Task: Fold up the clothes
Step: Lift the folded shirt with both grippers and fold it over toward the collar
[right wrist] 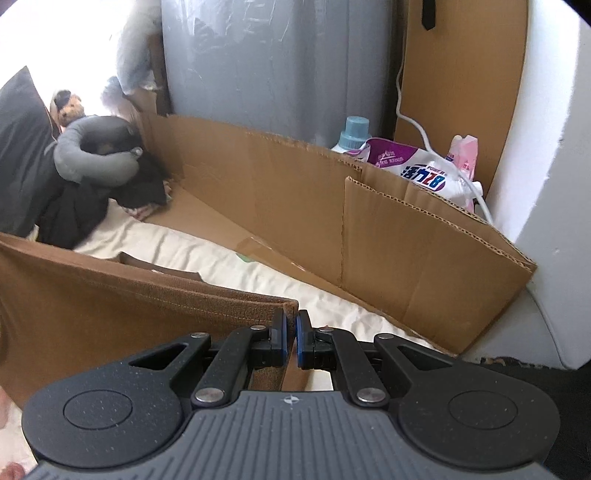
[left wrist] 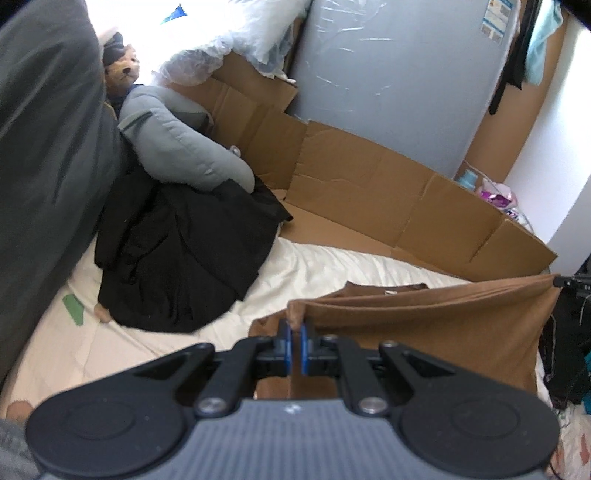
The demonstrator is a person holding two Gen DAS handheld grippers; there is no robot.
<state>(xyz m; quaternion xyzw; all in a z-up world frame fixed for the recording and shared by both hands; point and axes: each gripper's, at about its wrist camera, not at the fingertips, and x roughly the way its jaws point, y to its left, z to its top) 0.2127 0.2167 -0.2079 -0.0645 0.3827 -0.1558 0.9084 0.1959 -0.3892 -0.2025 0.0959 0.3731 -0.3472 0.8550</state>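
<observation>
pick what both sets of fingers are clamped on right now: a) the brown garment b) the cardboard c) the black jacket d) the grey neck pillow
a: the left gripper pinches one corner of the brown garment and the right gripper pinches the other, with the cloth stretched between them above the white bedding.

Daylight floods in from the far left, where a window [left wrist: 122, 14] burns out to pure white in both views and washes the nearby plastic wrap [left wrist: 236, 40] pale. The white sheet [left wrist: 317, 266] is evenly lit, with soft shadows. The black clothes [left wrist: 177, 258] lose detail. Fisheye bending curves the cardboard [right wrist: 295, 206], corners go dark, and everything is slightly soft.
</observation>
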